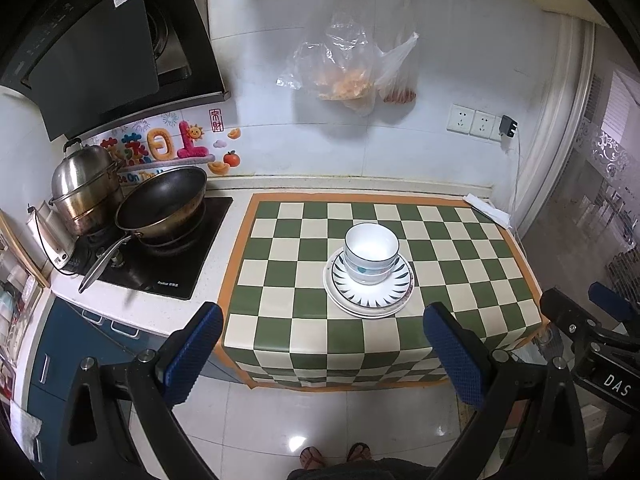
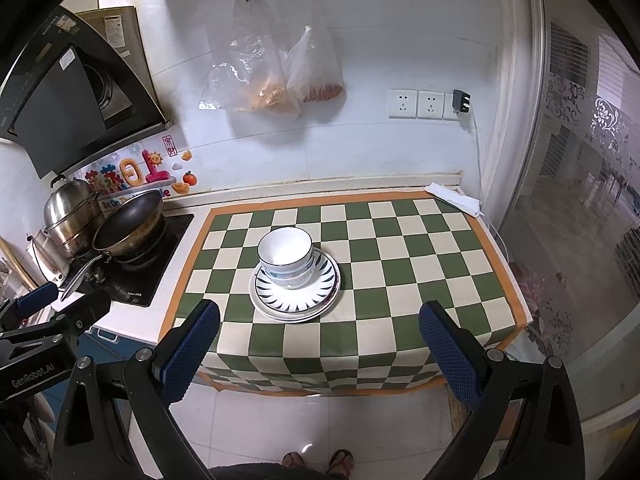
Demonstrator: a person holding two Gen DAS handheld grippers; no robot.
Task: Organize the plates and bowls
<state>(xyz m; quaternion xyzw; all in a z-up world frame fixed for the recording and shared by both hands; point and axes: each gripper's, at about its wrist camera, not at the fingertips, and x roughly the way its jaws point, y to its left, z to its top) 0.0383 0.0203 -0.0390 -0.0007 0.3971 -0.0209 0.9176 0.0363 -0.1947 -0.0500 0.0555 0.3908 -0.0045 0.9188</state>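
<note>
Bowls (image 1: 371,254) sit nested on the stacked plates (image 1: 368,290), mid-way along the checkered mat (image 1: 460,264), so I judge the sorting finished. I hold my left gripper (image 1: 320,354) and right gripper (image 2: 320,354) back over the floor, jaws spread wide, empty, clear of the crockery.
</note>
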